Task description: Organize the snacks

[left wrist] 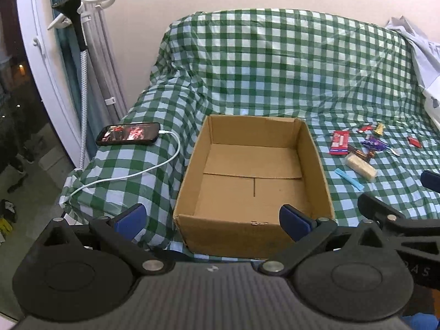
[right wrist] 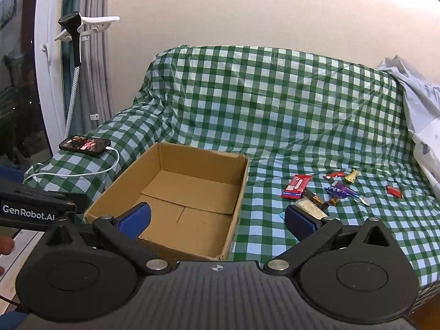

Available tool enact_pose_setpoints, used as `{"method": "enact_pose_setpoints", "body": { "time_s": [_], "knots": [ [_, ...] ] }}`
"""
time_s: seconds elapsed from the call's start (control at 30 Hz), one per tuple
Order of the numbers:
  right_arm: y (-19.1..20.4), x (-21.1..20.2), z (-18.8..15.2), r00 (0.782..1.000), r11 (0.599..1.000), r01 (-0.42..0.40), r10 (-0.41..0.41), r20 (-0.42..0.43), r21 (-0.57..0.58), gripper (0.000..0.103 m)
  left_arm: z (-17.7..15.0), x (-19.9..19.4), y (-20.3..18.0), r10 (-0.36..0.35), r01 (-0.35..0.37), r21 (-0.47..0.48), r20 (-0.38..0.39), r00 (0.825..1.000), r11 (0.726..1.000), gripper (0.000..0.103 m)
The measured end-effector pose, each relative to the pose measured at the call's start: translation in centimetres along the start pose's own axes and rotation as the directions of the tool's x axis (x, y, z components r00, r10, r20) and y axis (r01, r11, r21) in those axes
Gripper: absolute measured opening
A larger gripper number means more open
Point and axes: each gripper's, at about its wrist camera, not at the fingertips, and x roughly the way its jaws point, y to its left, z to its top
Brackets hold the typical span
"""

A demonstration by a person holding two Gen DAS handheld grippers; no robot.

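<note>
On the checked cover, both my claws hang wide open and empty: left gripper (left wrist: 213, 221) over the near wall of the bare cardboard box (left wrist: 253, 165), right gripper (right wrist: 217, 220) beside it. The snacks (right wrist: 327, 189) lie scattered ahead and right of my right claw, well apart from the box. Those thin wrappers on soft cloth could slip or pinch the fabric
</note>
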Motion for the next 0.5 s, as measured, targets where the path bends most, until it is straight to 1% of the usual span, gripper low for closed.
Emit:
{"method": "enact_pose_setpoints", "body": {
  "time_s": [0.07, 0.17, 0.3, 0.4, 0.5],
  "knots": [
    [0.1, 0.2, 0.0, 1.000, 1.000, -0.008, 0.008, -0.003, -0.002, 0.103, 0.0, 0.1, 0.0, 0.010, -0.010, 0.008, 0.004, 1.000, 1.000, 0.103],
    [0.1, 0.4, -0.1, 1.000, 1.000, -0.003, 0.003, -0.008, -0.007, 0.103, -0.1, 0.4, 0.0, -0.005, 0.005, 0.004, -0.010, 1.000, 1.000, 0.103],
    [0.0, 0.8, -0.1, 1.000, 1.000, -0.010, 0.009, -0.022, -0.003, 0.103, -0.2, 0.6, 0.1, 0.001, -0.001, 0.019, -0.007, 1.000, 1.000, 0.103],
    [0.0, 1.2, -0.2, 0.999, 1.000, -0.020, 0.020, -0.032, -0.001, 0.103, 0.0, 1.0, 0.4, -0.001, 0.001, 0.008, -0.022, 1.000, 1.000, 0.103],
    [0.1, 1.6, -0.3, 0.999, 1.000, -0.014, 0.014, -0.043, -0.001, 0.103, 0.2, 1.4, 0.5, -0.005, 0.005, -0.007, -0.038, 0.999, 1.000, 0.103]
  ]
}}
